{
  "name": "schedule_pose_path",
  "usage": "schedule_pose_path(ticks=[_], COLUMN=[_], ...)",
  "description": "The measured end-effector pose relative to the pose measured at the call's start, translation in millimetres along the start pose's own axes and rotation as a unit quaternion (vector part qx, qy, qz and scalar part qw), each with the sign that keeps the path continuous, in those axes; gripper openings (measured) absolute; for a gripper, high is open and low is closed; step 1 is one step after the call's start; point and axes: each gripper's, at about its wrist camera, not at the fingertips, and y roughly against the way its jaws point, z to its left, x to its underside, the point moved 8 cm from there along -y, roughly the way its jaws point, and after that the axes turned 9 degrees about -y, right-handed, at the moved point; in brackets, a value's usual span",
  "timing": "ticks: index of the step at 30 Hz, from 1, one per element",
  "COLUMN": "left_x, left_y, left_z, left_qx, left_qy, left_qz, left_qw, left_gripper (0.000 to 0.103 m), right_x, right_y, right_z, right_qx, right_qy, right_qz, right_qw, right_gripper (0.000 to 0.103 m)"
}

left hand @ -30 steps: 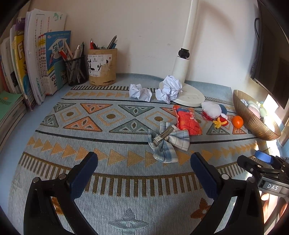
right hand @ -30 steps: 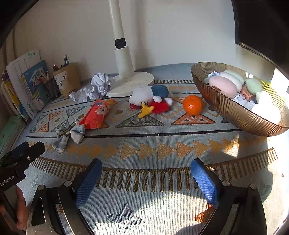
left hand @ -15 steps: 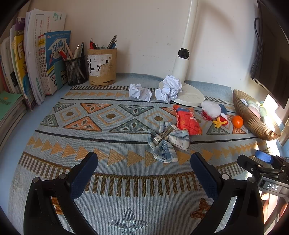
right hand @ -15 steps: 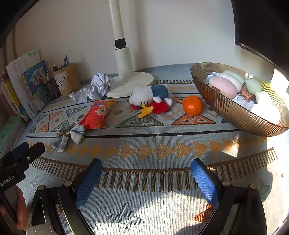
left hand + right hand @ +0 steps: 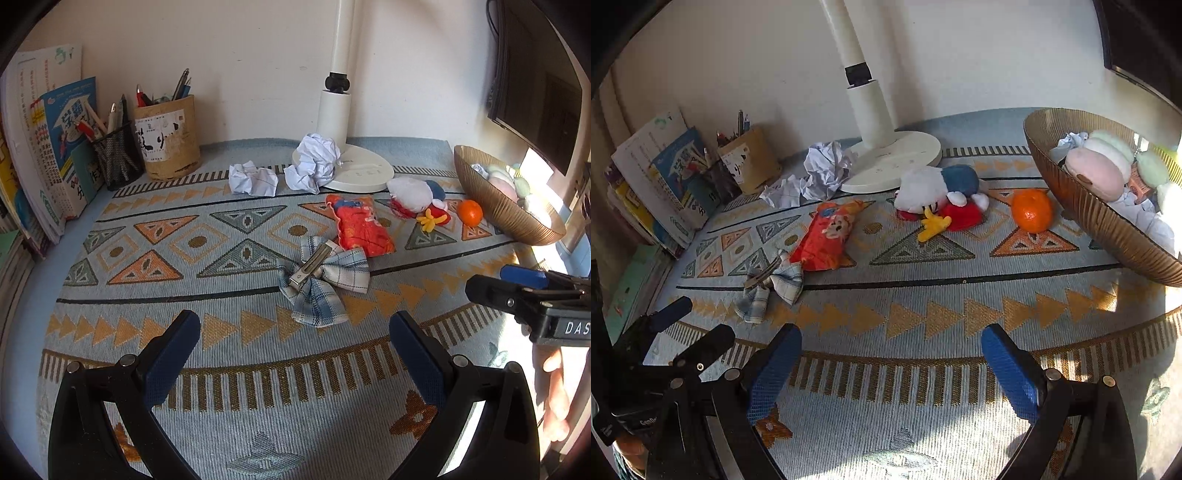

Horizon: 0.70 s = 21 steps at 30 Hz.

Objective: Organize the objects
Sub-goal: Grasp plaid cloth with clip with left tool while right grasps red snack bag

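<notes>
The left tongs (image 5: 295, 328) are hovering released over the near part of the mat (image 5: 221, 354) covering the worktop, gripping nothing; the right tongs (image 5: 891, 345) are hanging likewise spread and empty, a little further to the right; each pair is showing at the edge of the other's view. A plaid bow (image 5: 324, 282) with a metal clip is lying just ahead of the left tongs, apart from them; an orange snack pack (image 5: 360, 230) is lying just behind it, its corner touching the bow. Beyond the pack, a plush toy (image 5: 940, 197) is resting beside the lamp base (image 5: 892, 162); an orange (image 5: 1032, 210) is sitting between the toy and the bowl (image 5: 1100, 221), just beside the bowl's wall. The bowl is holding pastel soft toys and crumpled paper. Two paper balls (image 5: 284, 171) are lying at the back, the larger one leaning on the lamp base, the smaller one just to its left. Pen cups (image 5: 147, 140) are standing in the far left corner, next to upright books (image 5: 51, 155).
</notes>
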Motion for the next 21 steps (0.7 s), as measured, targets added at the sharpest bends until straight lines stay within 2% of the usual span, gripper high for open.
schedule_pose_path(ticks=[2, 4, 6, 7, 9, 10, 14, 15, 16, 17, 18, 21], left_x=[-6, -13, -16, -16, -16, -16, -16, -18, -17, -18, -18, -18], left_y=[-8, -19, -35, -42, -55, -58, -61, -60, -60, -60, -60, -57], left_z=[-5, -7, -9, -9, -9, -8, -19, -21, -22, -21, -19, -16], left_qx=[0.009, 0.000, 0.015, 0.037, 0.075, 0.081, 0.048, 0.048, 0.062, 0.073, 0.070, 0.064], left_qy=[-0.042, -0.081, -0.093, -0.083, -0.055, -0.046, -0.091, -0.093, -0.090, -0.080, -0.075, -0.069], left_qz=[0.021, 0.022, 0.031, 0.041, 0.054, 0.058, 0.064, 0.053, 0.053, 0.050, 0.048, 0.040], left_qw=[0.9988, 0.9964, 0.9951, 0.9950, 0.9942, 0.9939, 0.9927, 0.9931, 0.9927, 0.9929, 0.9936, 0.9947], left_gripper=[0.102, 0.102, 0.093, 0.080, 0.076, 0.076, 0.076, 0.075, 0.066, 0.060, 0.055, 0.026], right_x=[-11, -21, -31, -36, -42, -43, -45, -47, -49, -50, -51, -50], right_y=[-11, -29, -45, -53, -64, -69, -94, -98, -100, -103, -104, -104], right_z=[11, 24, 38, 45, 55, 59, 68, 70, 73, 74, 76, 80], right_qx=[-0.005, -0.027, -0.039, -0.032, -0.022, -0.026, -0.021, -0.015, -0.009, 0.001, 0.013, 0.021], right_qy=[-0.009, -0.029, -0.029, -0.017, 0.003, 0.008, 0.008, 0.010, 0.020, 0.032, 0.045, 0.077], right_qz=[0.029, 0.063, 0.075, 0.069, 0.059, 0.058, 0.079, 0.073, 0.065, 0.061, 0.051, 0.036], right_qw=[1.000, 0.997, 0.996, 0.997, 0.998, 0.998, 0.997, 0.997, 0.998, 0.998, 0.998, 0.996], right_gripper=[0.098, 0.088, 0.075, 0.074, 0.074, 0.074, 0.075, 0.073, 0.071, 0.063, 0.051, 0.035])
